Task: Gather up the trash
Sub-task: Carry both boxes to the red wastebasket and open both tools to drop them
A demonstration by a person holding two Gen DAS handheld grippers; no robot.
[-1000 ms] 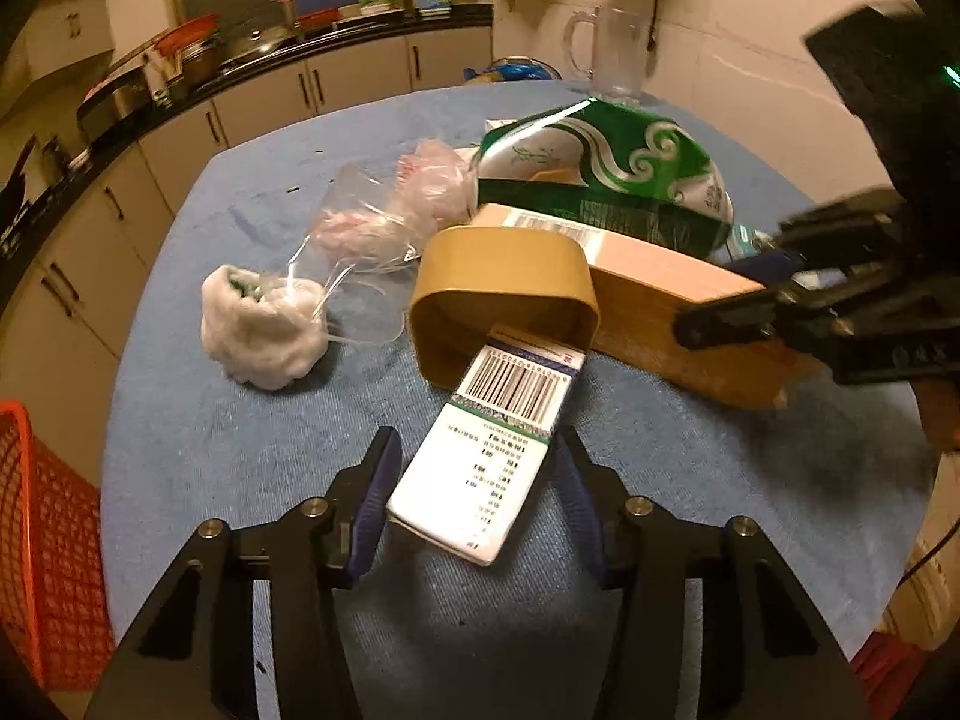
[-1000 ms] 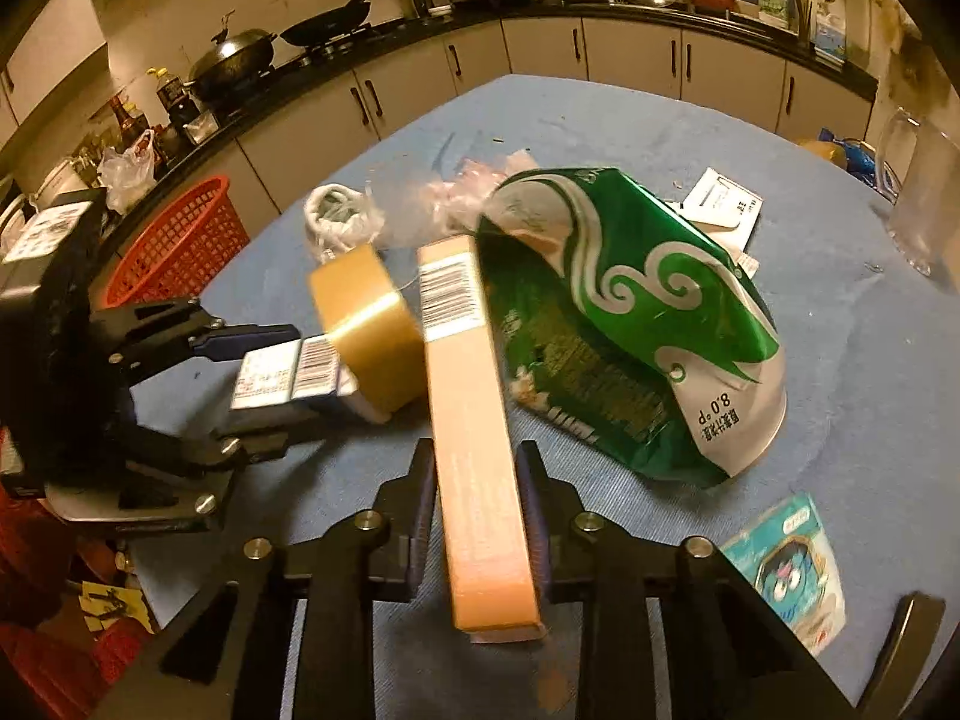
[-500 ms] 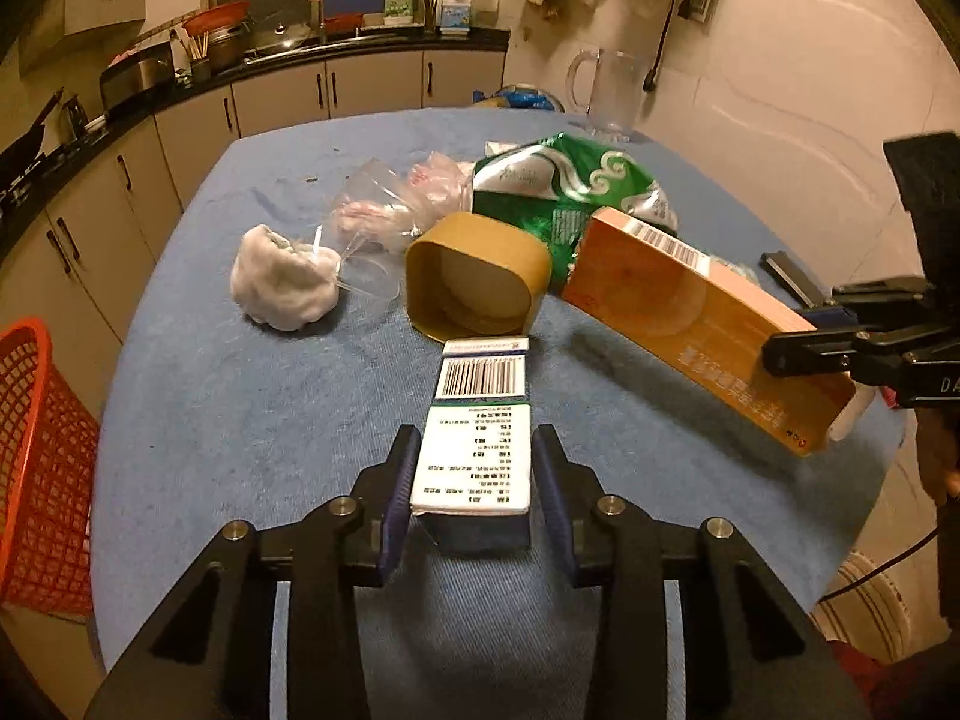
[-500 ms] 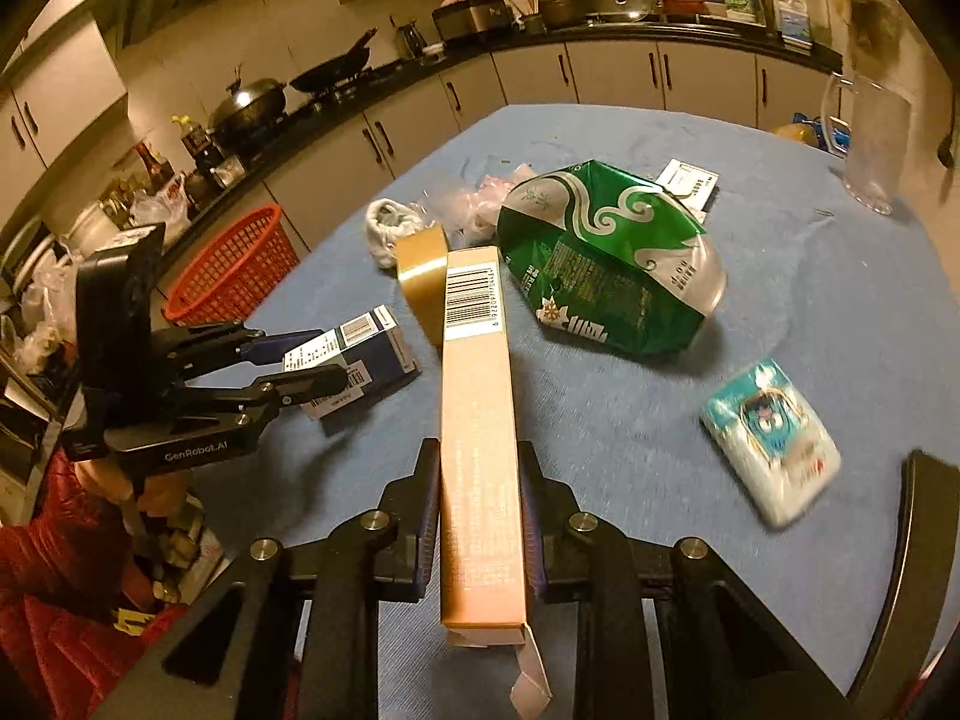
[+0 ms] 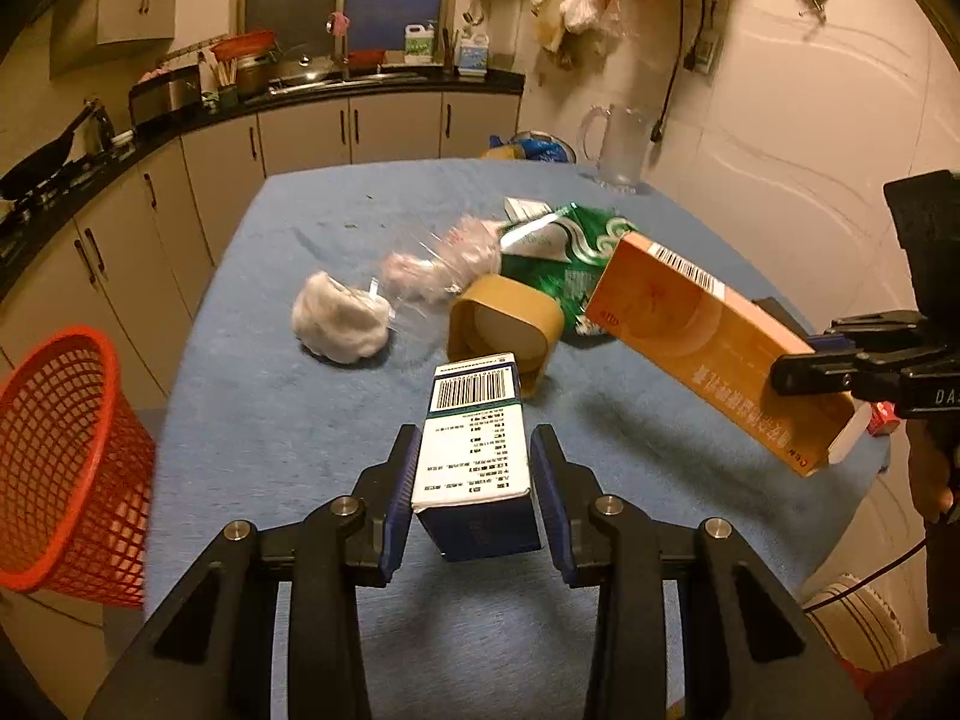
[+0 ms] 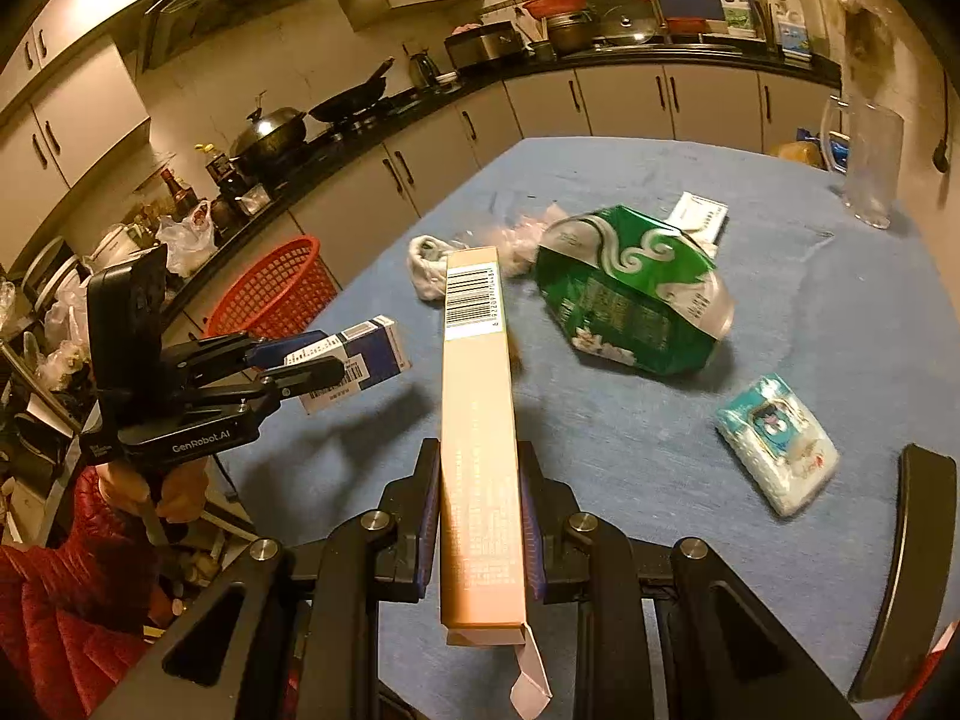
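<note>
My left gripper [image 5: 474, 480] is shut on a small blue-and-white carton [image 5: 474, 438] with a barcode and holds it above the blue table [image 5: 270, 432]; it also shows in the right wrist view [image 6: 354, 360]. My right gripper [image 6: 478, 516] is shut on a long orange box [image 6: 477, 420], lifted off the table; it shows at the right of the left wrist view [image 5: 714, 342]. A red mesh basket [image 5: 60, 468] stands on the floor left of the table, also seen in the right wrist view [image 6: 270, 294].
On the table lie a green foil bag [image 6: 630, 294], a tan tape roll [image 5: 510, 324], a white wad [image 5: 339, 324], crumpled clear plastic [image 5: 444, 264], a tissue pack [image 6: 777, 450] and a white card [image 6: 699, 216]. A glass jug [image 5: 618, 150] stands at the far edge.
Both grippers have lifted their boxes higher off the table and drawn back from the pile. The red basket has come further into the left wrist view.
</note>
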